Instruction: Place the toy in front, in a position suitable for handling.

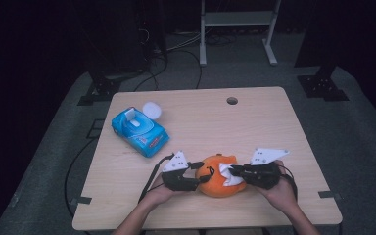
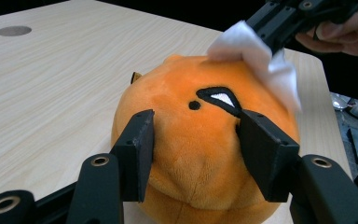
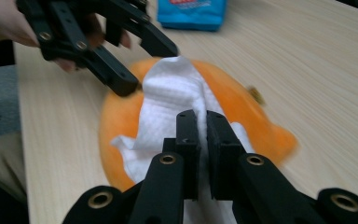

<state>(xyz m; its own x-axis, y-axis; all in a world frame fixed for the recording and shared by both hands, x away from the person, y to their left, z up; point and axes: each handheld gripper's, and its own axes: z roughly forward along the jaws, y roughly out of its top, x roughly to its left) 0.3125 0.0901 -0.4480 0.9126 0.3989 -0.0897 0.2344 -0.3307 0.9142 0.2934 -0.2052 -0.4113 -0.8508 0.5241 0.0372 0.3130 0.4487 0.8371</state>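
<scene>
Orange plush toy (image 2: 200, 154) — left gripper (image 2: 196, 154) clamps it, right gripper (image 3: 203, 154) pinches white wipe (image 3: 172, 100).

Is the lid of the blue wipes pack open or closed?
Open. On the blue wipes pack, the white lid stands flipped up at the far end in the high view, leaving the dispensing slot uncovered.

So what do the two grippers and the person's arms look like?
Both the left gripper and right gripper are black, with flat rectangular jaws, brass-coloured rivets, a pale dotted three-cornered top plate and a black cable. The forearms are bare, with no sleeves.
</scene>
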